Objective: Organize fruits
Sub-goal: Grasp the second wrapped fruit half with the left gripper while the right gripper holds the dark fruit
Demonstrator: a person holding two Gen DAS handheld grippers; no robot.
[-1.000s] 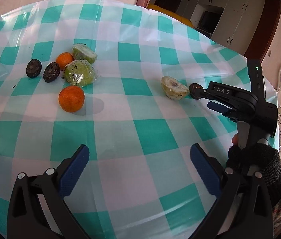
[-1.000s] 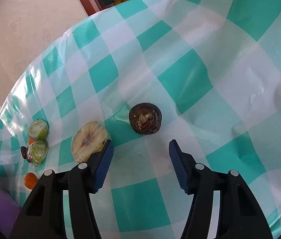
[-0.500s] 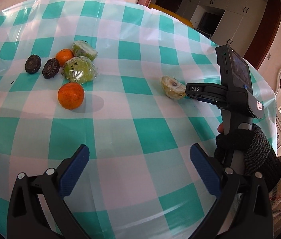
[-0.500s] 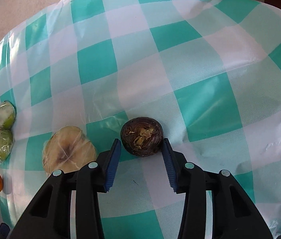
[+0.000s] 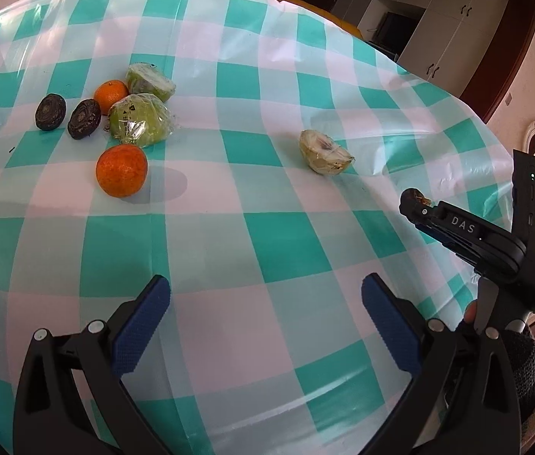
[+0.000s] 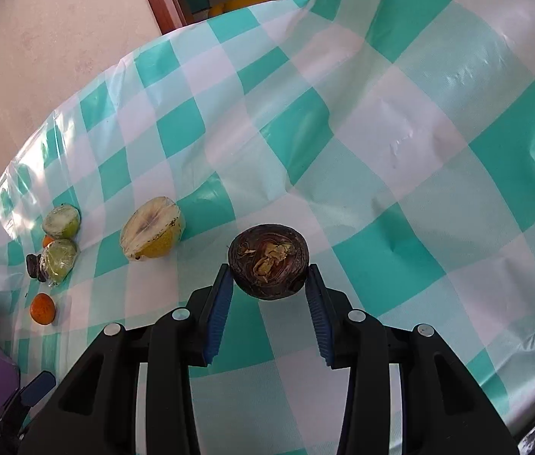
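Dark fruit (image 6: 268, 261) clamped between blue pads of right gripper (image 6: 269, 284), lifted off checked cloth (image 6: 400, 144). Left gripper (image 5: 265, 324) — jaws wide apart, nothing between. Cut pale fruit (image 6: 152, 232) left of right jaws.

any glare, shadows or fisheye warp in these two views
Left wrist view: soft shadow right of the near orange, sheen streaks on the tablecloth, checks bowed by the lens. Right wrist view: glossy wrinkle highlights on the cloth, dark fruit sharp, corners vignetted.
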